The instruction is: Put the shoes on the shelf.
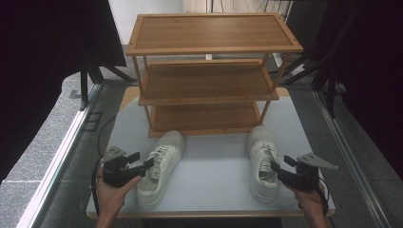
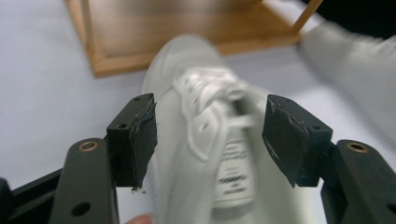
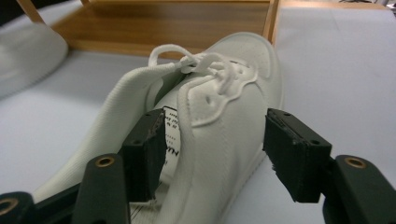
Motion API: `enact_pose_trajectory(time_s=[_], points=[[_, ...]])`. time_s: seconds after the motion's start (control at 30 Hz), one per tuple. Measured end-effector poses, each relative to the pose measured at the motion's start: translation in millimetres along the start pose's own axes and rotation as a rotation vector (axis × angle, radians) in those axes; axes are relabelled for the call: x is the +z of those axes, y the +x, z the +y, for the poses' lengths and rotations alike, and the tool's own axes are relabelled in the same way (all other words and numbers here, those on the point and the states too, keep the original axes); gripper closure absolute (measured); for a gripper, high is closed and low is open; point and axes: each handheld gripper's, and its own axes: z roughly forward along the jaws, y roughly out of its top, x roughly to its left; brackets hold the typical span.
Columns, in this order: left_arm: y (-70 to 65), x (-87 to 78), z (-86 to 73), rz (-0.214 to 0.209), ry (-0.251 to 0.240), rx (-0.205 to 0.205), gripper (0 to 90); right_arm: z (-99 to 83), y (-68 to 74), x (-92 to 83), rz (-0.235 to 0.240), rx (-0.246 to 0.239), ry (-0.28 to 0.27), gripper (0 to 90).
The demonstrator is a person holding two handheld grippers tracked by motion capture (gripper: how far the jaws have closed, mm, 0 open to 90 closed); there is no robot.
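1. Two white sneakers lay on the grey table top (image 1: 214, 175), toes pointing toward the far side, in front of a three-tier wooden rack (image 1: 209, 71) whose shelves were all bare.
2. The left sneaker (image 1: 159, 166) sat near the rack's left leg, angled slightly; the right sneaker (image 1: 263, 161) sat near its right leg, well apart from the other.
3. The left gripper (image 1: 145, 165) was spread, its jaws straddling the left sneaker's laced upper and tongue with gaps on both sides in the left gripper view, not yet pinching.
4. The right gripper (image 1: 275, 167) was also spread: in the right gripper view one jaw sat inside the shoe's opening by the printed tongue label, the other outside the side wall, no squeeze visible.
5. Judging by the fabric, each shoe looked light, with a soft upper that would crumple under pressure and a stiffer sole.
6. The side wall at the collar seemed the best hold, since it offers a thin edge to pinch; loose laces could snag or slip.
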Motion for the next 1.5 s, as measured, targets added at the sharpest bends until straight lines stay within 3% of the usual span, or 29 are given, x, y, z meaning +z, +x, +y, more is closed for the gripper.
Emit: enact_pose_trajectory(time_s=[0.13,0.27,0.33,0.53,0.67,0.93,1.3,1.5], points=[[-0.3,14.4,-3.4,0.078,0.047,0.031,41.2,1.7,4.6,15.7,-0.049,-0.035,0.044,39.7],[-3.3,29.6,-2.8,0.123,0.095,0.060,45.5,5.6,0.6,22.3,-0.098,-0.027,0.066,38.7],[-3.6,33.9,-1.5,0.136,0.098,0.061,49.3,7.2,0.8,27.3,-0.101,-0.034,0.074,41.3],[-1.2,38.2,1.6,0.121,0.108,0.049,56.6,12.9,-2.7,35.1,-0.109,-0.050,0.095,42.8],[-2.6,37.9,0.8,0.103,0.106,0.064,66.8,13.9,3.2,35.2,-0.127,-0.080,0.112,55.2],[-4.0,37.2,-1.2,0.114,0.101,0.090,76.3,15.2,14.8,37.3,-0.226,-0.132,0.164,67.5],[-3.7,36.5,-2.1,0.115,0.085,0.083,79.4,11.6,15.0,36.6,-0.266,-0.130,0.142,83.2],[-5.6,35.1,-3.4,0.116,0.051,0.086,81.6,7.4,6.5,30.6,-0.224,-0.079,0.092,84.8]])
